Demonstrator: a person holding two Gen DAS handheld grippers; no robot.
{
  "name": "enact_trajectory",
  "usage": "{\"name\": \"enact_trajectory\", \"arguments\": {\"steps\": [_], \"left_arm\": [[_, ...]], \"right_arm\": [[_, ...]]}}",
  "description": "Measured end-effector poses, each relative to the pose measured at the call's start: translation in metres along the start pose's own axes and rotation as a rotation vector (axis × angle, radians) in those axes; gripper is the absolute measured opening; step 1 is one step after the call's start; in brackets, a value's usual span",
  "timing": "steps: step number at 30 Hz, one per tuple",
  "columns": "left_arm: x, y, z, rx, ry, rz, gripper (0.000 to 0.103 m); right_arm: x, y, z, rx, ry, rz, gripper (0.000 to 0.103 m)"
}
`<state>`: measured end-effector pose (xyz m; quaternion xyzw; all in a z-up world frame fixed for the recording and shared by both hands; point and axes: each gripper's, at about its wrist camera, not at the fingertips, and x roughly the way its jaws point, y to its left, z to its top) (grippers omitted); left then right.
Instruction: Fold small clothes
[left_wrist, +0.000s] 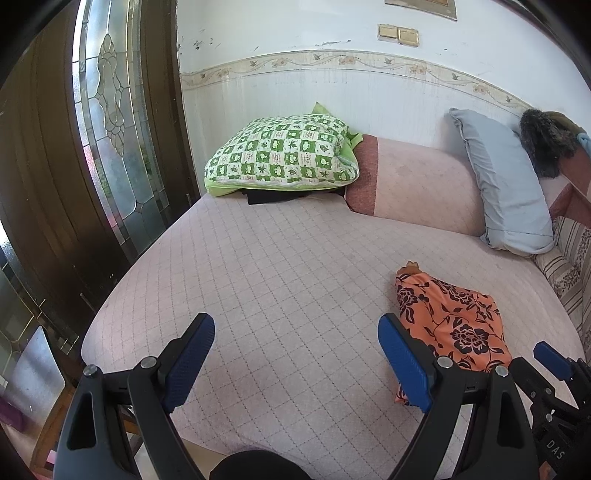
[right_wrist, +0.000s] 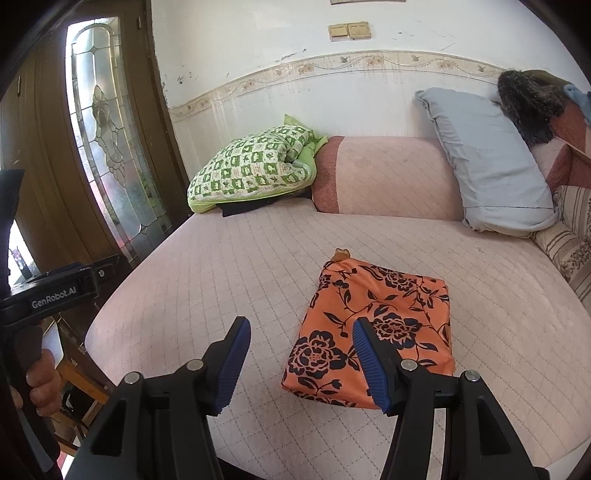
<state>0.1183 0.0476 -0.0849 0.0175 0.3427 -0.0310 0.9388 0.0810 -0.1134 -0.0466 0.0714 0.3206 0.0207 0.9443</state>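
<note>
Nearest to the cameras, the left gripper (left_wrist: 295, 360) hangs over the front part of the pink quilted bed cover (left_wrist: 280, 280), with its blue pads wide apart and nothing between them. The right gripper (right_wrist: 299, 363) is also open, a little less wide, and holds nothing. Its right pad stands in front of the near edge of the orange floral garment (right_wrist: 373, 332), but it is not possible to tell if it touches the cloth. The person's left hand (right_wrist: 40, 376) shows at the left edge of the right wrist view, around the handle of the left gripper.

The orange floral garment lies folded into a compact rectangle on the right half of the bed, just beside the right finger of the left gripper. A small brown piece (right_wrist: 341, 254) sticks out at its far corner.

Further back, a long pink bolster (left_wrist: 417, 181) lies along the wall. A green checked pillow (left_wrist: 284, 151) rests on some dark cloth at its left end, and a grey-blue pillow (left_wrist: 506, 184) leans at its right end. A dark furry thing (left_wrist: 543, 144) is behind that pillow. At the left stands a wooden door with patterned glass (left_wrist: 110, 122).
</note>
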Motion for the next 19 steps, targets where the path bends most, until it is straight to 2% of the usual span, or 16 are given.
{"name": "enact_trajectory", "arguments": {"steps": [14,19], "left_arm": [[0.02,-0.006,0.003,0.015,0.015,-0.006,0.09],[0.034,-0.007,0.004,-0.002,0.027,0.014,0.09]], "right_arm": [[0.021,-0.009,0.001,0.02,0.028,0.003,0.061],[0.032,-0.021,0.001,0.046,0.033,-0.003,0.061]]}}
